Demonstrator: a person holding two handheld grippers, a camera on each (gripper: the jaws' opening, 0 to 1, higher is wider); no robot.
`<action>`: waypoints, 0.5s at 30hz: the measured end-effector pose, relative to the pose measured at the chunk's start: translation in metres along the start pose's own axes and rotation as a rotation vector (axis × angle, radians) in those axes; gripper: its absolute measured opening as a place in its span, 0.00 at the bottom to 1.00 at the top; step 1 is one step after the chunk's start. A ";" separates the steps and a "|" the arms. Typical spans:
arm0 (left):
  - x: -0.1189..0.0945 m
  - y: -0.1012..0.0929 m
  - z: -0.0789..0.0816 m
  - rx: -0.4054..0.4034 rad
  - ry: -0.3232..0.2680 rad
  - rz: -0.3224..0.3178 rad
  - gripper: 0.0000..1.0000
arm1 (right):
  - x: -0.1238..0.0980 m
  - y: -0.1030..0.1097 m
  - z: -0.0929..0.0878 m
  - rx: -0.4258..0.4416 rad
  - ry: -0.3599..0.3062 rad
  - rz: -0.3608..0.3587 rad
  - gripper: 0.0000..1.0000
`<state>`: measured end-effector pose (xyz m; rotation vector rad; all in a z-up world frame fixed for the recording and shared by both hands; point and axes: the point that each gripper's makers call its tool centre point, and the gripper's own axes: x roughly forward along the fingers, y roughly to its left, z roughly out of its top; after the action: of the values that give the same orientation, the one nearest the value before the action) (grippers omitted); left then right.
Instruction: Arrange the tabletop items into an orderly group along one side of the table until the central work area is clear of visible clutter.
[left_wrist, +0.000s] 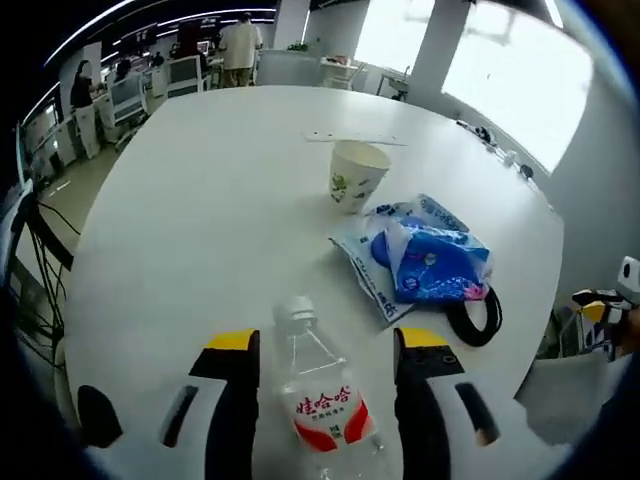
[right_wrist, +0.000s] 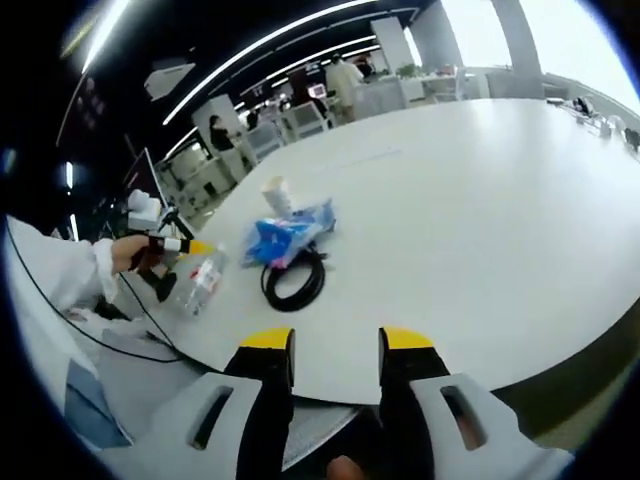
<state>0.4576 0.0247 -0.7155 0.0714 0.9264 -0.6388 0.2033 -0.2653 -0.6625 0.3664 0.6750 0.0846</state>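
Observation:
A clear water bottle (left_wrist: 322, 400) with a red label and white cap lies on the white table (left_wrist: 210, 200), cap pointing away. It sits between the jaws of my left gripper (left_wrist: 326, 340), which stand open with a gap on each side. Beyond it lie a blue wipes packet (left_wrist: 432, 262), a black cable coil (left_wrist: 480, 320) and an upright paper cup (left_wrist: 356, 175). In the right gripper view, my right gripper (right_wrist: 335, 345) is open and holds nothing at the table's near edge. Further left are the cable coil (right_wrist: 293, 280), blue packet (right_wrist: 287, 235), cup (right_wrist: 275, 193), bottle (right_wrist: 200, 282) and left gripper (right_wrist: 185, 246).
A thin flat strip (left_wrist: 355, 138) lies on the table behind the cup. A person's white sleeve (right_wrist: 60, 275) reaches in from the left. Office desks, chairs and standing people (left_wrist: 240, 45) are beyond the table's far edge. Wide bare tabletop (right_wrist: 480, 200) spreads right of the items.

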 end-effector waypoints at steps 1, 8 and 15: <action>0.003 0.002 0.000 -0.003 0.001 -0.001 0.53 | 0.000 0.000 -0.003 0.005 0.006 -0.003 0.31; 0.013 0.006 -0.002 -0.039 0.002 0.019 0.53 | 0.001 0.001 -0.015 0.024 0.034 -0.015 0.30; 0.019 0.003 -0.004 -0.060 0.008 0.031 0.49 | 0.007 0.000 -0.015 0.042 0.039 -0.020 0.30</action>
<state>0.4647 0.0196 -0.7332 0.0344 0.9501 -0.5821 0.1994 -0.2592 -0.6773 0.3993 0.7196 0.0583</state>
